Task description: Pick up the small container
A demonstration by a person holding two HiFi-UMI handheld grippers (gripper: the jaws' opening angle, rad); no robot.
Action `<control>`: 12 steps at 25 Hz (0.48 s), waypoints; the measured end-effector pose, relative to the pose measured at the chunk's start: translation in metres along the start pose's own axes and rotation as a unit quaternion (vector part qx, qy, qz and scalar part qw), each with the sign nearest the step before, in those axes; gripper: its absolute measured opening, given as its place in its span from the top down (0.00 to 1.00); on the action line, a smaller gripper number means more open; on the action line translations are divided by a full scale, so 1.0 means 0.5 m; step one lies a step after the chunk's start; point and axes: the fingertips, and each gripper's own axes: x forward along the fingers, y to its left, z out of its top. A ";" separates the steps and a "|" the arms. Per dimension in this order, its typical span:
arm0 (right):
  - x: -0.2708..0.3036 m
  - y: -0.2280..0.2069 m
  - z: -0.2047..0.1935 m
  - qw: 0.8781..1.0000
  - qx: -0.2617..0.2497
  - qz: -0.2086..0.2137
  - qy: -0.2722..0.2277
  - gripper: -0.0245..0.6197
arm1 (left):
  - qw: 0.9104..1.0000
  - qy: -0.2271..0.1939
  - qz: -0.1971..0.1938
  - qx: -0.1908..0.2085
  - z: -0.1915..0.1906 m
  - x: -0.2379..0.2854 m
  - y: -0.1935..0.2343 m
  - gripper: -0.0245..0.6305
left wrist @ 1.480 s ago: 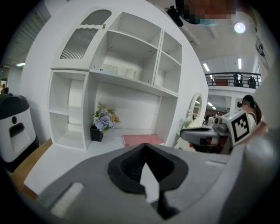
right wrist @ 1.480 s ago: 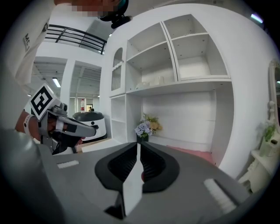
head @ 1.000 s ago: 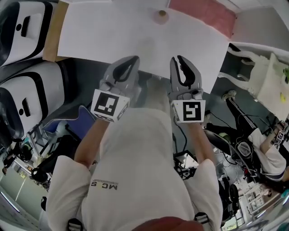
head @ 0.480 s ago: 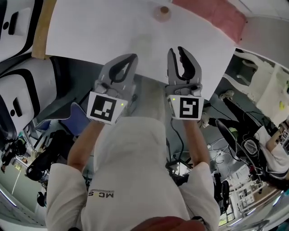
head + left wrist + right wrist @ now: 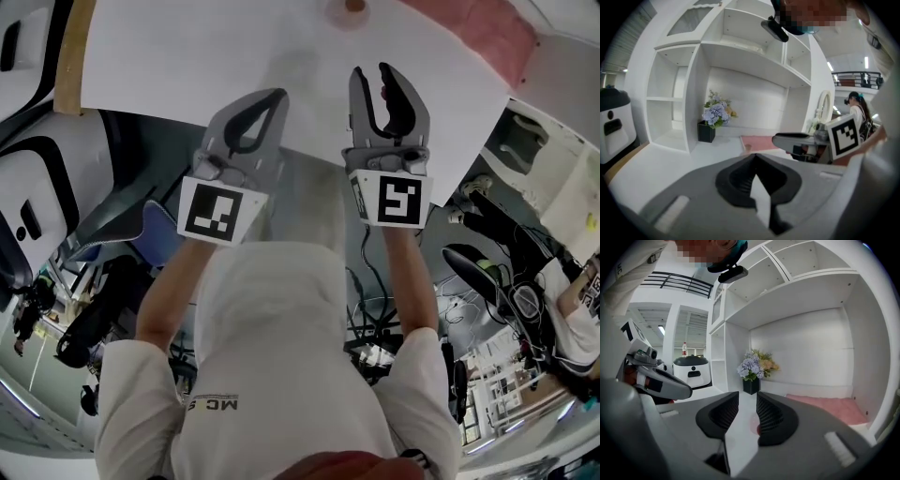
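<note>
Over the white desk (image 5: 187, 56), the right gripper (image 5: 371, 75) is opening its empty jaws, approaching; the left gripper (image 5: 275, 96) is clenched, empty. Next likely needs a forward reach to the small container (image 5: 349, 7).

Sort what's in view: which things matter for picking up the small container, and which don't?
Job: small container; right gripper, jaws opening, nothing between them.
Lying about: left gripper, shut and empty; flower pot; pink mat.
</note>
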 end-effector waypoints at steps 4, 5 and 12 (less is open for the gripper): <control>0.033 -0.022 -0.022 1.000 0.003 -0.007 -0.009 0.77 | 1.000 0.010 -0.008 0.012 -0.025 0.028 0.007 0.96; 0.040 -0.024 -0.026 1.000 0.000 -0.009 -0.011 0.77 | 1.000 0.012 -0.009 0.013 -0.032 0.033 0.009 0.96; 0.101 -0.037 -0.064 1.000 -0.008 -0.015 -0.007 0.73 | 1.000 0.012 -0.005 0.001 -0.047 0.070 0.042 0.96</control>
